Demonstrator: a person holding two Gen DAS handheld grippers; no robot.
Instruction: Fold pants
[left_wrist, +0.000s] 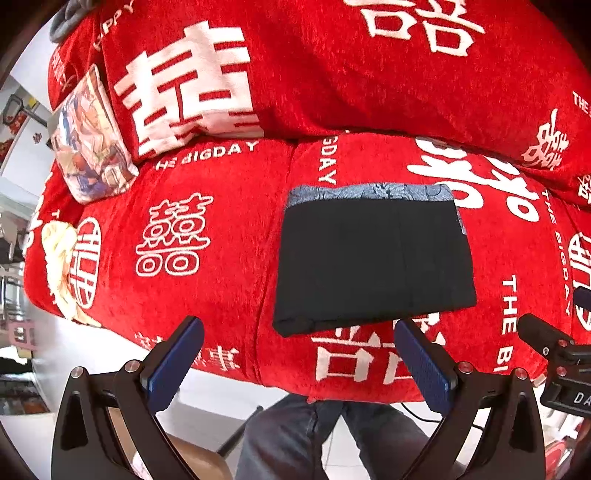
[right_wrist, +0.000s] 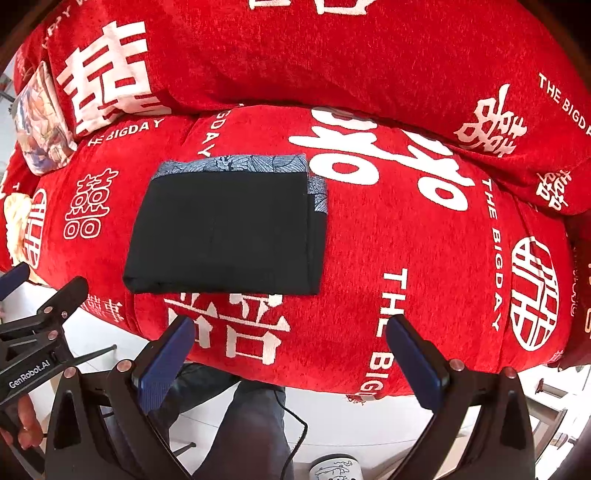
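One pair of black pants (left_wrist: 373, 258), folded into a compact rectangle with a blue patterned band along its far edge, lay on the red sofa cover (left_wrist: 207, 295). Left of the pants, the left gripper (left_wrist: 299, 354) hung released, empty, just short of their near edge. The right gripper (right_wrist: 290, 352) was likewise spread and empty. The pants' long axis ran left to right; neither gripper seemed clearly nearer.

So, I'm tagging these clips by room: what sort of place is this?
Most likely a home living room. The folded black pants lie on a sofa under a red cover, a printed cushion leans at one end, and pale tiled floor shows below.
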